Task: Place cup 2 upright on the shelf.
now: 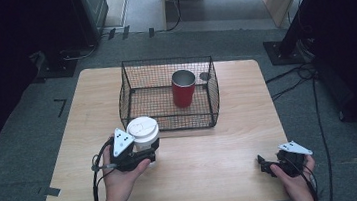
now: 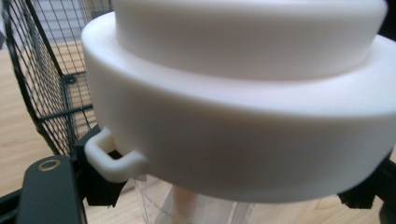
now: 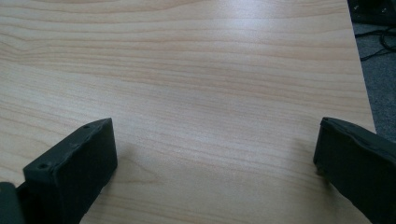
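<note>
A clear cup with a white lid (image 1: 143,130) stands on the wooden table (image 1: 212,152), just in front of the wire basket (image 1: 215,91). My left gripper (image 1: 146,151) is shut on this cup below the lid. In the left gripper view the white lid (image 2: 243,121) looms close, the clear cup body (image 2: 205,212) shows under it, and a black fingertip (image 2: 100,189) presses at the side. A red cup (image 1: 184,88) stands upright inside the basket. My right gripper (image 1: 273,163) rests near the table's front right corner, its jaws wide apart (image 3: 215,158) over bare wood.
The basket's mesh wall (image 2: 42,84) rises close to the left of the held cup. Cables (image 1: 311,91) trail over the grey floor to the right of the table. The table's right edge (image 3: 364,93) lies near the right gripper.
</note>
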Tool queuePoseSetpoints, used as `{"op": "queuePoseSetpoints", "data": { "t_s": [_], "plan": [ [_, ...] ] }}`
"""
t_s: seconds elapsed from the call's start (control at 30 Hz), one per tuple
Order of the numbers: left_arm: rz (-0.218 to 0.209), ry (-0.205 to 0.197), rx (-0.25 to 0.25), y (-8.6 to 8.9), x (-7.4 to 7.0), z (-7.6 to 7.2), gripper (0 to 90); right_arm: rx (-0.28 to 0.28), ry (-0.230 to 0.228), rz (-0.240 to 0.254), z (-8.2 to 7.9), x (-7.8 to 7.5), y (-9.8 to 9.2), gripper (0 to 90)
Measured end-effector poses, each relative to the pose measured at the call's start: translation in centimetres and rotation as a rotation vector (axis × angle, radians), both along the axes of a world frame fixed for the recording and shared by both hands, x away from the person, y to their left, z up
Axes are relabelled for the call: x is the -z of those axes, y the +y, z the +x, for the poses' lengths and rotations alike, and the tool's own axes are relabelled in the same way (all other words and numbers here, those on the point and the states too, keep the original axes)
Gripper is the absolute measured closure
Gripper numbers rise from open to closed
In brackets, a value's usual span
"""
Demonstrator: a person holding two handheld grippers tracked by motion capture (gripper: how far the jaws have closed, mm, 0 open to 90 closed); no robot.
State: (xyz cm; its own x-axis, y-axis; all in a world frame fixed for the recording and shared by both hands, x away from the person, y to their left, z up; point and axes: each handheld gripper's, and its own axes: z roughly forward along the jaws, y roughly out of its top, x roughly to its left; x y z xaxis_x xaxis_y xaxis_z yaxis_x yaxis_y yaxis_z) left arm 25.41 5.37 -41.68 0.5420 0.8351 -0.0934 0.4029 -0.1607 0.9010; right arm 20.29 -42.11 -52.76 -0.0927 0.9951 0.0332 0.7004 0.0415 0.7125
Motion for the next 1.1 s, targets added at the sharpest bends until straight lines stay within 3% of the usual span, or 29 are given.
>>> {"op": "queuePoseSetpoints", "data": {
  "t_s": [1.1],
  "plan": [
    [-0.035,-0.088,-0.02,0.1,-4.7,3.6,16.6,0.001,0.0,0.0,0.0,0.0,0.0,0.0]
  ]
}}
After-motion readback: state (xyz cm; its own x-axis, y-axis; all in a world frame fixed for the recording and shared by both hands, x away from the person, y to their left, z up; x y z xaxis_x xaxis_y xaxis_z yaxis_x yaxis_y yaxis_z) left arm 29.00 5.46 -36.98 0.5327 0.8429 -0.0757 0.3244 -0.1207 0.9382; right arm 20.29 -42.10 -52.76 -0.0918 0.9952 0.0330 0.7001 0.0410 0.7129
